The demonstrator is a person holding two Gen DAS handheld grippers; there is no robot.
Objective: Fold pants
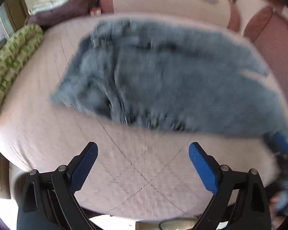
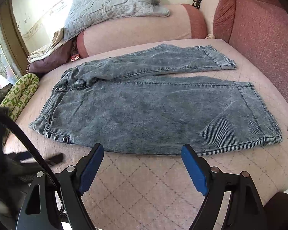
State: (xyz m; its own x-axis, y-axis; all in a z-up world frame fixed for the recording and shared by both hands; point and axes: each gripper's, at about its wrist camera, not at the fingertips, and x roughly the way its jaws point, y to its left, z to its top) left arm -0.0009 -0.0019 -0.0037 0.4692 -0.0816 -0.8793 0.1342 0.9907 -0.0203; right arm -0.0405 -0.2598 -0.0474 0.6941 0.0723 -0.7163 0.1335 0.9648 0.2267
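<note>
Grey-blue washed jeans (image 2: 155, 105) lie flat on a pink quilted bed (image 2: 144, 187), waistband at the left, both legs running right, the far leg angled away. In the left wrist view the jeans (image 1: 163, 80) are blurred. My left gripper (image 1: 143, 149) is open over bare quilt, short of the jeans' near edge, nothing between its blue pads. My right gripper (image 2: 142, 151) is open too, hovering just in front of the near leg's edge, empty. The right gripper's blue finger shows at the right edge (image 1: 282, 140) of the left wrist view.
Pink bolster (image 2: 140, 32) with a grey quilted pillow (image 2: 113, 5) on it at the back. Red padded headboard (image 2: 263, 30) at the right. Green patterned cushion (image 2: 19, 95) and a pile of cloth (image 2: 48, 57) at the left. A dark blurred shape (image 2: 19, 164) sits lower left.
</note>
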